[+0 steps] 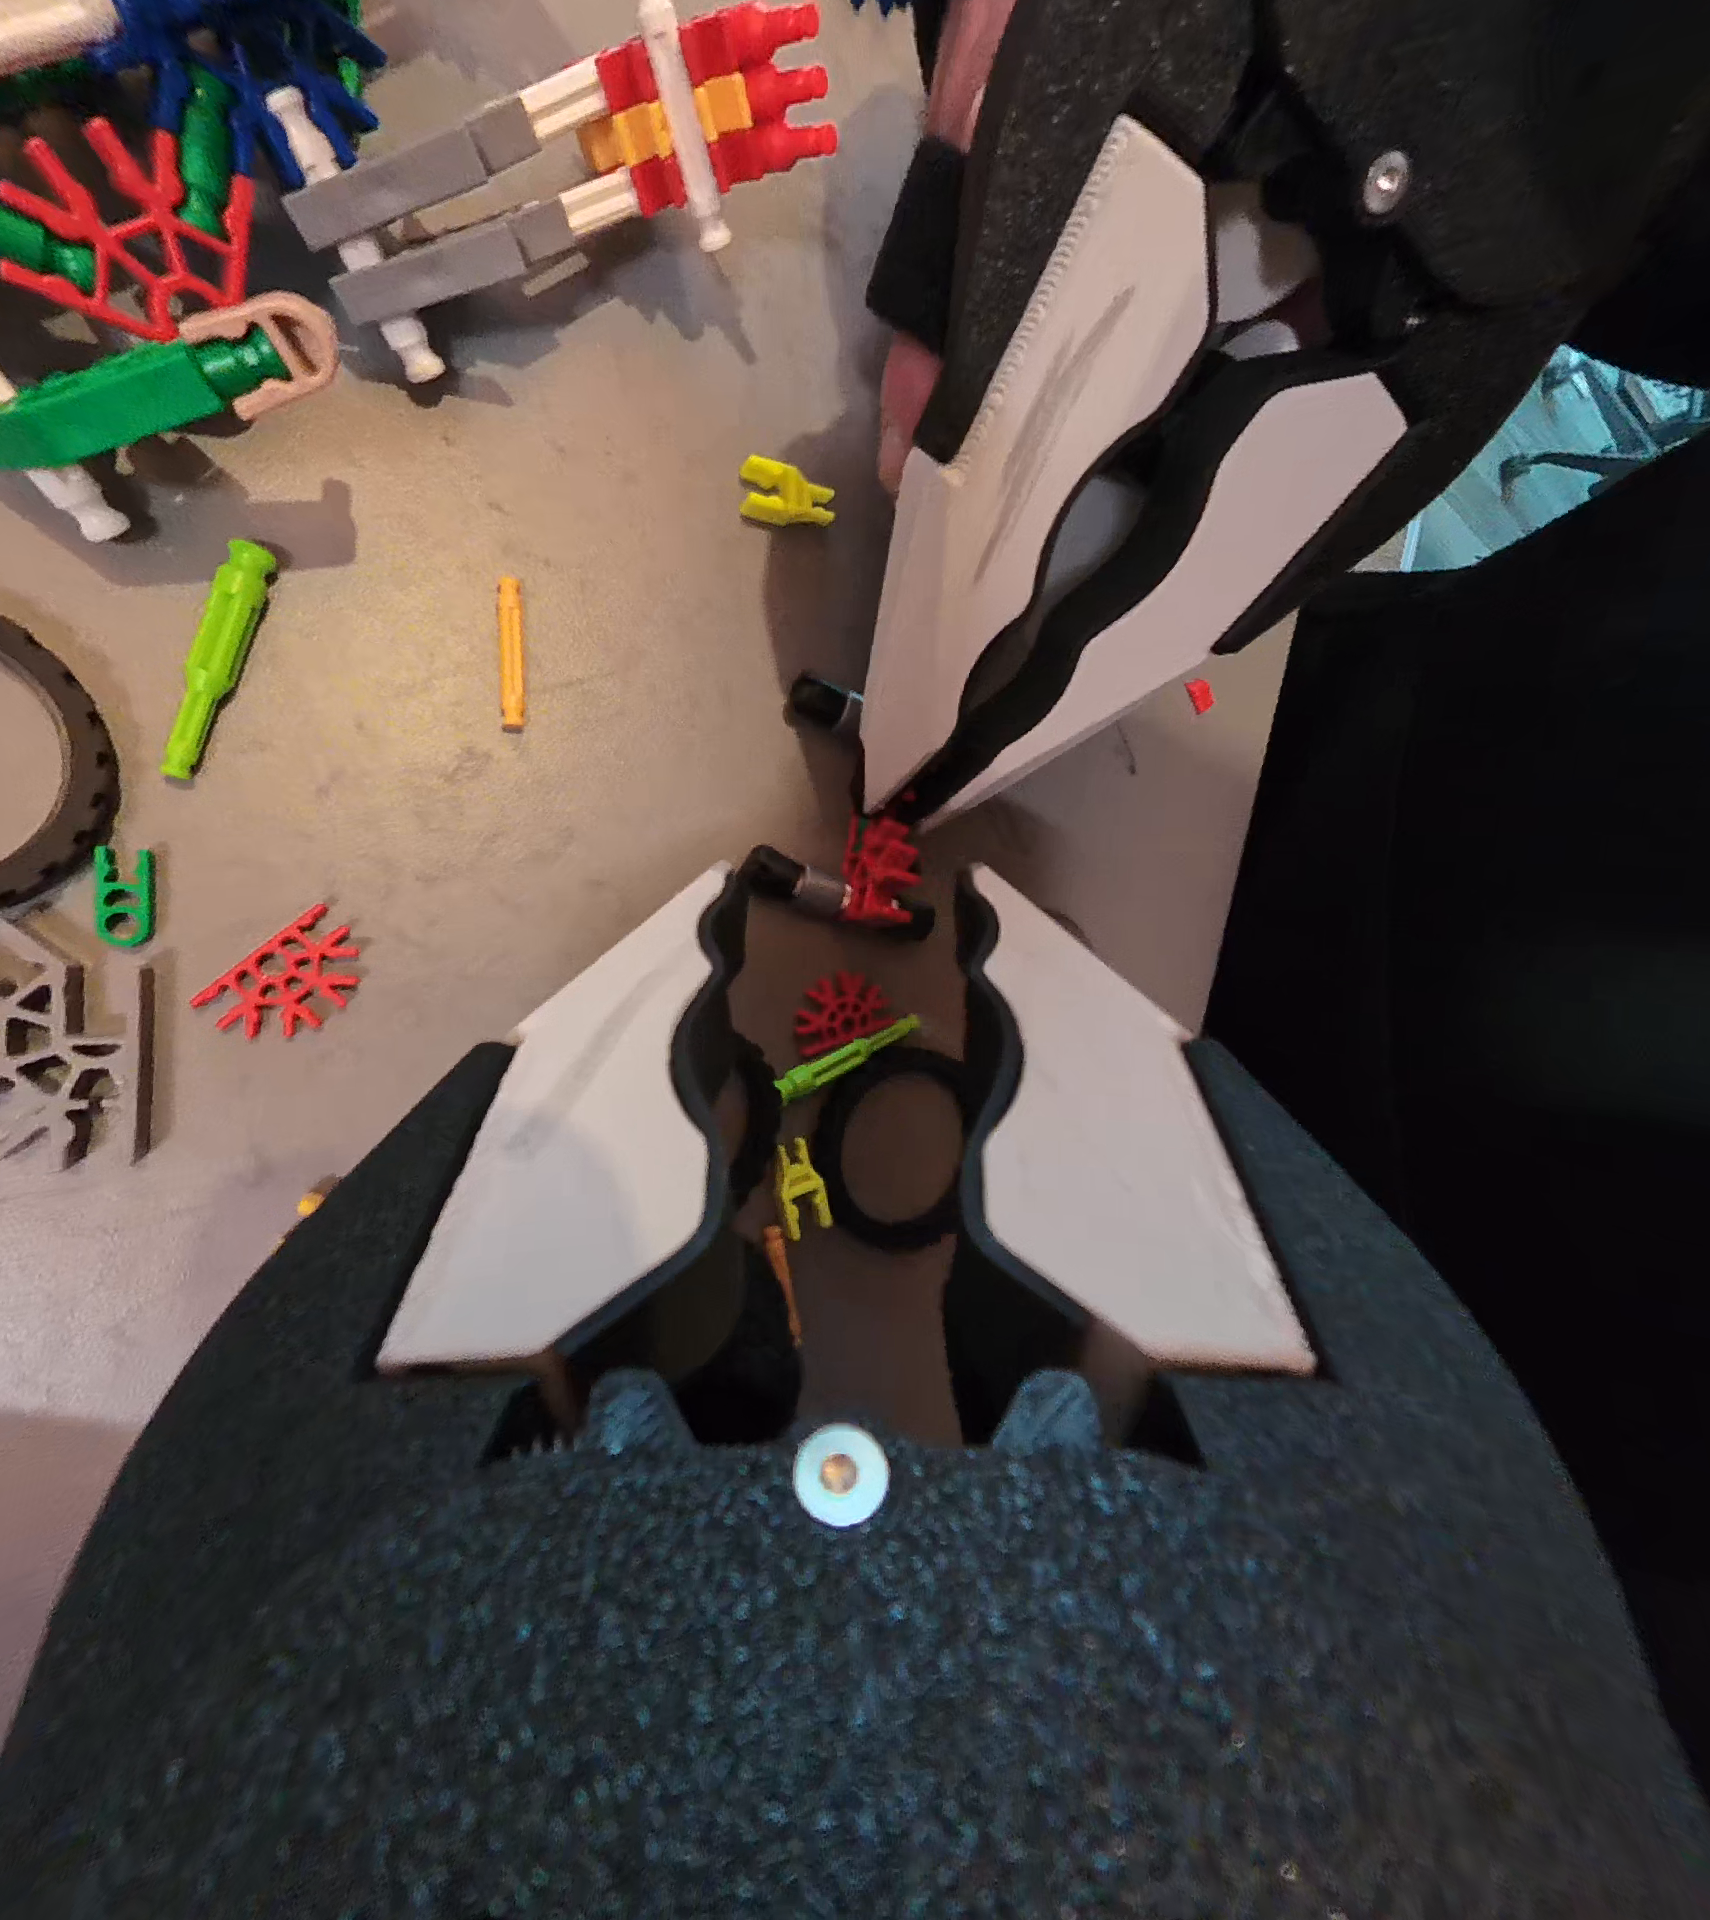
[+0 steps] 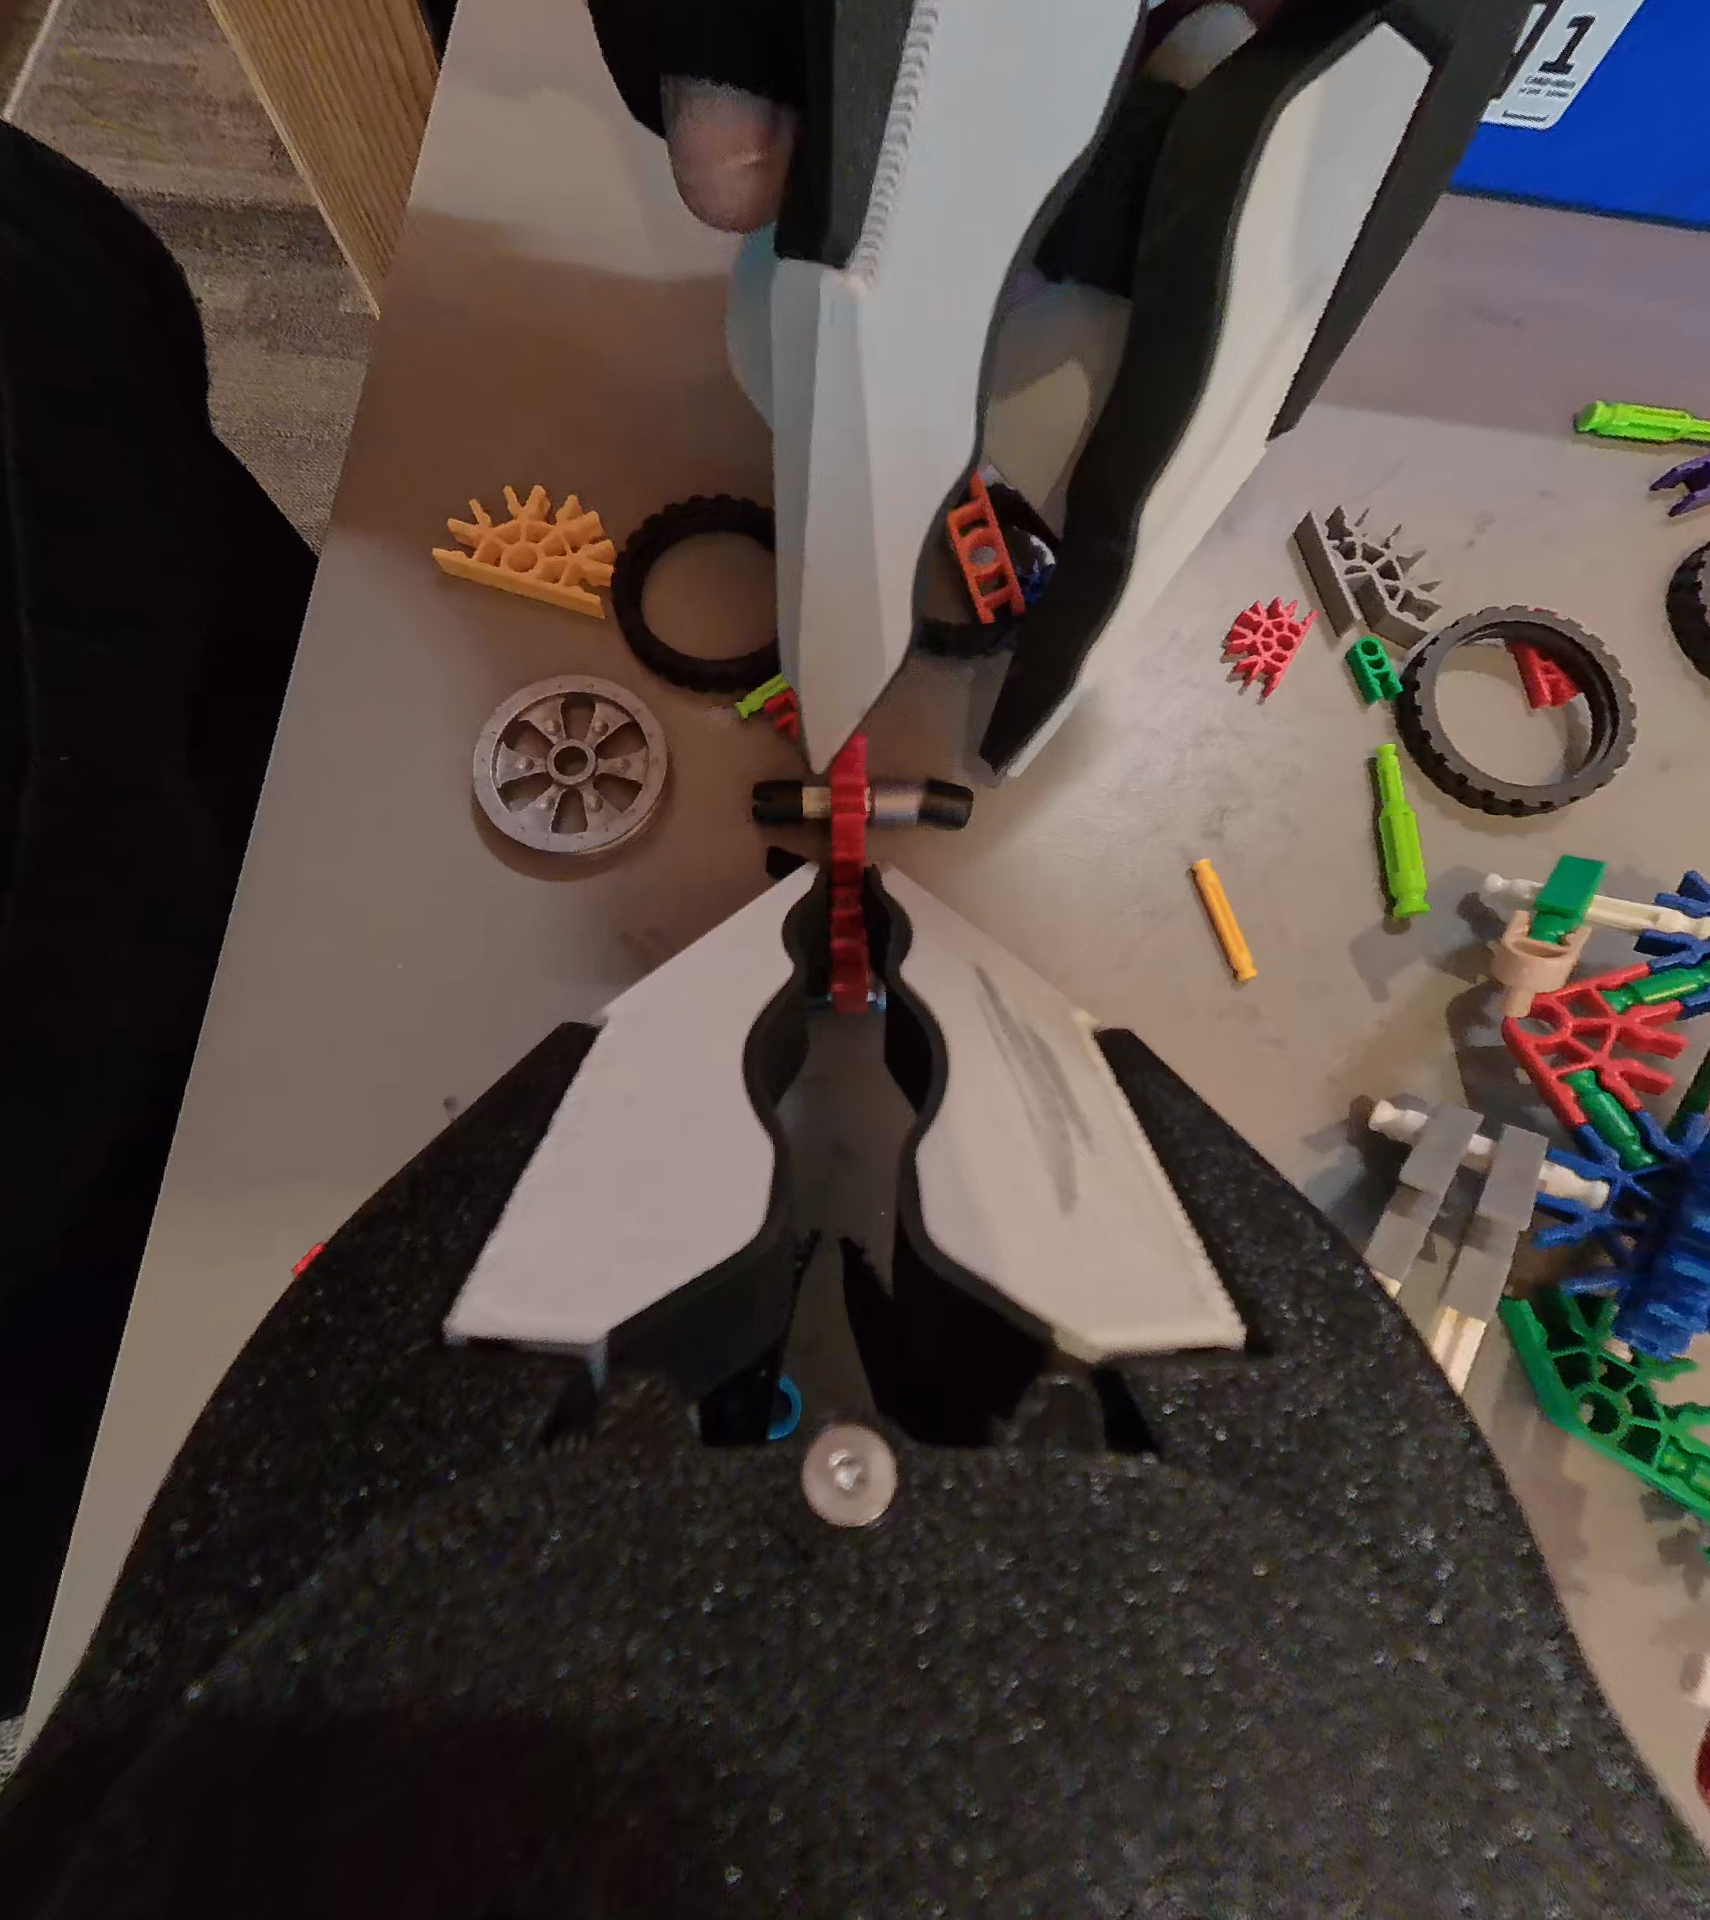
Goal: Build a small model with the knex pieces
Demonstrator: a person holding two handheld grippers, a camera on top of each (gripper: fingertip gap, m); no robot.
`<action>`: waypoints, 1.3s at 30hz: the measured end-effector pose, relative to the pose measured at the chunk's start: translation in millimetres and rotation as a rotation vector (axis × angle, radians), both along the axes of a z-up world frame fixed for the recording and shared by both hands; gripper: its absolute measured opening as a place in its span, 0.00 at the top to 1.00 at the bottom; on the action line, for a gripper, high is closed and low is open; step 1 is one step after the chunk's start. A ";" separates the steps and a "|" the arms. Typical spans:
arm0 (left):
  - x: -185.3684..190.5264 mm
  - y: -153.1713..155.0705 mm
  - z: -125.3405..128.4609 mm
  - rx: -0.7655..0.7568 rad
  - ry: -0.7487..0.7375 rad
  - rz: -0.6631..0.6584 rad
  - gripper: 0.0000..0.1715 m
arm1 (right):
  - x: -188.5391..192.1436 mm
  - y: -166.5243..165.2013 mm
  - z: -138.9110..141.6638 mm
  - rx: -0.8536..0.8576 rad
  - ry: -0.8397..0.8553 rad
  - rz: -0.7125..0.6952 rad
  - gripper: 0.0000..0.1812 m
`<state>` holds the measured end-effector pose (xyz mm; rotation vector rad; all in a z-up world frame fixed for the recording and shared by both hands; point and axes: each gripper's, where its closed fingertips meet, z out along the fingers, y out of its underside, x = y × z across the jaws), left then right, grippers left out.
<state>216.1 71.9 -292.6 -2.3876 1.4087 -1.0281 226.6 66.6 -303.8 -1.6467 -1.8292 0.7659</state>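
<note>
My right gripper is shut on a red toothed connector, held edge-on above the table. A short black rod with grey sleeves passes through the connector. In the left wrist view the right gripper reaches in from the upper right and holds the same connector and rod. My left gripper is open, its tips either side of the rod. In the right wrist view the left gripper comes from above, and one fingertip is at the connector's top edge.
Loose parts lie on the grey table: black tyres, a grey wheel hub, an orange connector, green rods and a yellow rod. A blue, red and green built model stands to the right. The table edge is at the left. Both grippers' tips are close together, under 4 cm apart. The grey wheel hub is about 5 cm from my left fingertips.
</note>
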 end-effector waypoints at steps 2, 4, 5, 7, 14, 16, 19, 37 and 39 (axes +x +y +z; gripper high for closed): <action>0.3 -4.3 -1.0 0.012 0.003 -0.024 0.75 | 0.0 0.0 -0.1 0.001 0.000 -0.002 0.97; 0.3 -7.7 -3.5 0.043 0.018 -0.046 0.73 | 0.0 0.0 -0.2 0.000 0.000 -0.004 0.97; 0.1 -7.9 -5.0 0.067 0.027 -0.054 0.72 | 0.0 0.0 -0.2 -0.001 0.000 -0.006 0.97; -1.3 -7.3 -9.0 0.136 0.058 -0.083 0.70 | 0.0 0.0 -0.4 -0.002 0.001 -0.008 0.97; -0.7 -4.1 -17.6 0.332 0.119 -0.167 0.69 | -0.4 -0.2 -1.1 -0.005 0.000 -0.015 0.97; 1.6 -4.0 -18.2 0.359 0.117 -0.178 0.71 | -0.7 -0.5 -1.3 -0.006 0.001 -0.016 0.97; 0.4 -1.7 -19.3 0.392 0.134 -0.191 0.76 | -1.0 -0.7 -1.7 -0.006 0.001 -0.018 0.97; 5.5 -7.7 -19.5 0.424 0.098 -0.233 0.77 | -7.3 0.9 -6.7 -0.064 -0.024 -0.065 0.86; 5.4 -7.6 -19.3 0.422 0.096 -0.231 0.77 | -7.3 1.3 -6.3 -0.091 -0.022 -0.070 0.86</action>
